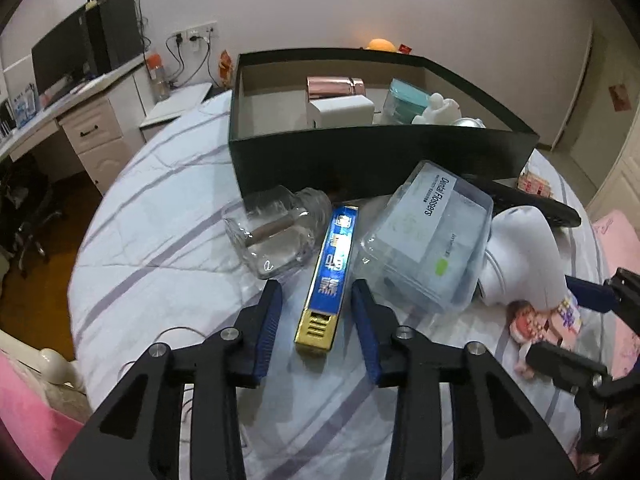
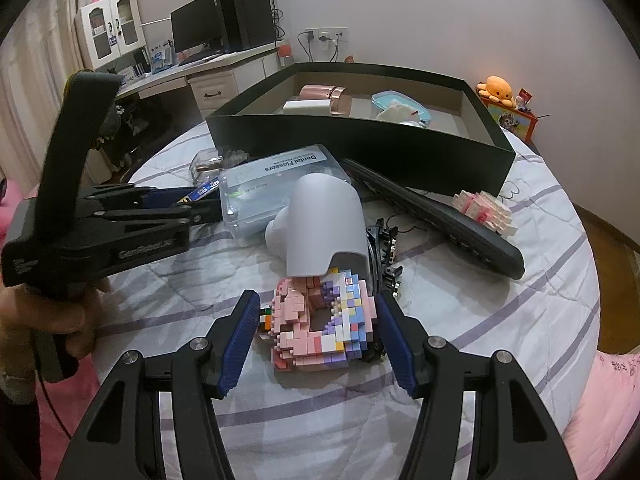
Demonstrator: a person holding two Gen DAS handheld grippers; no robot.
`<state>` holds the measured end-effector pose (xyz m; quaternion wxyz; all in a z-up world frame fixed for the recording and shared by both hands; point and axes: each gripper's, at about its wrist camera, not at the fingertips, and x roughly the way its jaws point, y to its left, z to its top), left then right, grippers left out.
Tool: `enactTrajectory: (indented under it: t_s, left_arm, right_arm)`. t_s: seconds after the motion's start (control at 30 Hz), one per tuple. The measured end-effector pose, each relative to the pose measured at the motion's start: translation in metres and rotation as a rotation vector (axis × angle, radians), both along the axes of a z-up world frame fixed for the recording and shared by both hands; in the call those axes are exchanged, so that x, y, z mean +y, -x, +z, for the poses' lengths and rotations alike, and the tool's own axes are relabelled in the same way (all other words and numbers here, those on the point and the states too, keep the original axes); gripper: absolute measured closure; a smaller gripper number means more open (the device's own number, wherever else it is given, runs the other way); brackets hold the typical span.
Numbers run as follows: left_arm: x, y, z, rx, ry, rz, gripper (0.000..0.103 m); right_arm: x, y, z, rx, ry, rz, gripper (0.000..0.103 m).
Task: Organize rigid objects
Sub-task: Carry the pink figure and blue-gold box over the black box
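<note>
Left gripper point(image 1: 316, 300): jaws apart, straddled blue-and-gold box point(image 1: 330, 276), pads clear | Right gripper point(image 2: 316, 332): jaws apart beside pink brick model point(image 2: 320, 328), grip unclear.

Blue-and-gold box point(image 1: 332, 276), pink-and-pastel block figure point(image 2: 320, 320), purple-striped white bedsheet point(image 1: 168, 248)

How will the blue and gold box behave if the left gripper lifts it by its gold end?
The blue and gold box looks stiff, so it should hold shape. It is long, and gripped at the near end it may droop or swing. Its glossy surface could slip between the left gripper pads.
</note>
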<state>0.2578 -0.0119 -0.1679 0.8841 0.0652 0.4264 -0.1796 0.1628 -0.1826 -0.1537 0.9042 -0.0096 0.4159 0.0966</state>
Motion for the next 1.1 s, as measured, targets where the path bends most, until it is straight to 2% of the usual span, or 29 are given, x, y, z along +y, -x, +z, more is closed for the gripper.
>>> enactTrajectory:
  t_s: [0.03,0.13,0.27,0.47,0.7,0.9,1.1]
  left_arm:
    - [0.002,-0.001,0.000,0.007,0.021,0.004,0.080]
    - [0.008,0.003,0.002,0.028,0.070,0.024,0.088]
    - [0.016,0.018,0.005,0.031,0.105,0.065,0.088]
    - [0.021,0.041,0.012,0.020,0.116,0.100,0.088]
    - [0.020,0.061,0.054,-0.072,0.126,0.101,0.088]
    - [0.007,0.049,0.088,-0.143,0.135,0.082,0.088]
    - [-0.012,0.022,0.107,-0.191,0.133,0.085,0.088]
  right_arm:
    - [0.000,0.000,0.000,0.000,-0.001,0.002,0.042]
    - [0.000,0.003,0.004,-0.006,-0.007,0.011,0.042]
    - [-0.005,0.008,0.011,-0.011,-0.029,0.015,0.042]
    - [-0.009,0.016,0.018,-0.023,-0.041,0.021,0.042]
    - [-0.014,0.022,0.040,-0.069,-0.079,0.031,0.042]
    - [-0.020,0.008,0.067,-0.131,-0.084,0.034,0.042]
    - [-0.036,-0.031,0.096,-0.209,-0.063,0.018,0.042]
